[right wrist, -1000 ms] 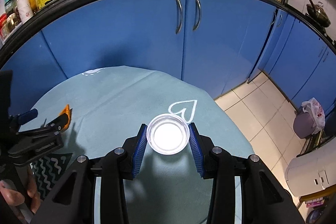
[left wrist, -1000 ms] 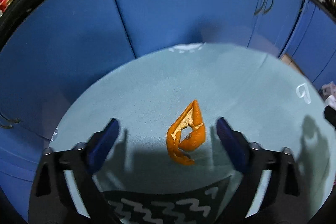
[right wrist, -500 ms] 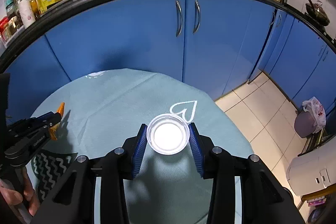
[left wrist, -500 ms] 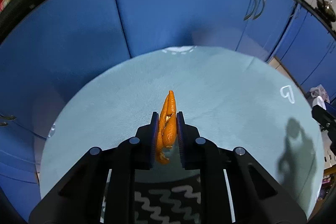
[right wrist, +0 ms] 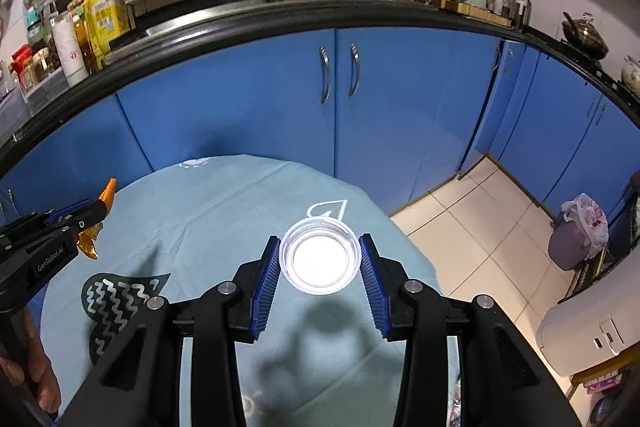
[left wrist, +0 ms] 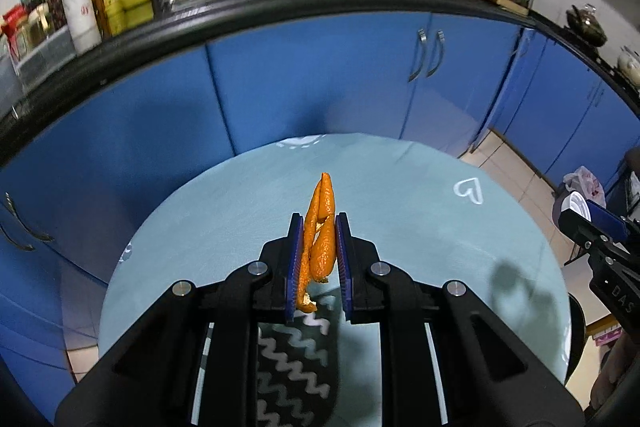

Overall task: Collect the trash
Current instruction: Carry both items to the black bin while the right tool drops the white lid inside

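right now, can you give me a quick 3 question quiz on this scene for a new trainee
1. True or false: the left tongs are shut on the orange peel.
2. What do the right tongs hold? A) a yellow bottle B) a clear round cup C) a plastic bag
3. Fill in: the white outline printed on the teal tablecloth just beyond the clear round cup is a ____ shape.

Key: 1 true; 2 B; 3 heart.
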Available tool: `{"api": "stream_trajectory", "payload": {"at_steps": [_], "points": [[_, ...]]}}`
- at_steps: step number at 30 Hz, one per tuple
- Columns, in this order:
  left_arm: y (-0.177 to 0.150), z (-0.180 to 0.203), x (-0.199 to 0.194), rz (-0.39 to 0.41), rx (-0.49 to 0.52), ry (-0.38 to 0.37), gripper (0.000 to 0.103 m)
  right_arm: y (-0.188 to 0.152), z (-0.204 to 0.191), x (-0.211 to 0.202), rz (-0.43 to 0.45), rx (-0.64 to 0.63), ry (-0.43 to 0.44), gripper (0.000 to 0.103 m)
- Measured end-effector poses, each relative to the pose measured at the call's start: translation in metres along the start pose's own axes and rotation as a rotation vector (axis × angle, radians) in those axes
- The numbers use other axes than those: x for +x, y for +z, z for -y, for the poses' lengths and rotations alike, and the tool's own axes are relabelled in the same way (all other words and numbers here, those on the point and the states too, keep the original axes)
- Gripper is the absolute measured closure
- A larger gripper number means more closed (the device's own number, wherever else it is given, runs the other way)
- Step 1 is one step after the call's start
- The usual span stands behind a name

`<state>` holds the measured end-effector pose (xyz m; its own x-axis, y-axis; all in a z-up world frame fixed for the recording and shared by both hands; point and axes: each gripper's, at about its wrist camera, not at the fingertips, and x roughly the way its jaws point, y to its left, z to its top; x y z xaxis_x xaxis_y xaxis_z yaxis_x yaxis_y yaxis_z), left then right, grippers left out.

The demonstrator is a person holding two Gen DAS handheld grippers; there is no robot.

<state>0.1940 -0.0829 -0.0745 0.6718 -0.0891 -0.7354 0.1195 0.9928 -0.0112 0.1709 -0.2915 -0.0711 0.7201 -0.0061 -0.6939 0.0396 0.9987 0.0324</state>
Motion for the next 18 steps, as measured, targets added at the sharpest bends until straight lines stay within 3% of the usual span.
{"api": "stream_trajectory", "payload": {"at_steps": [18], "points": [[-0.004,0.088,-0.06,0.083,0.119,-0.061,0.086,-0.016,0.066,-0.082,0.115,0.095,-0.053,0.064]]}}
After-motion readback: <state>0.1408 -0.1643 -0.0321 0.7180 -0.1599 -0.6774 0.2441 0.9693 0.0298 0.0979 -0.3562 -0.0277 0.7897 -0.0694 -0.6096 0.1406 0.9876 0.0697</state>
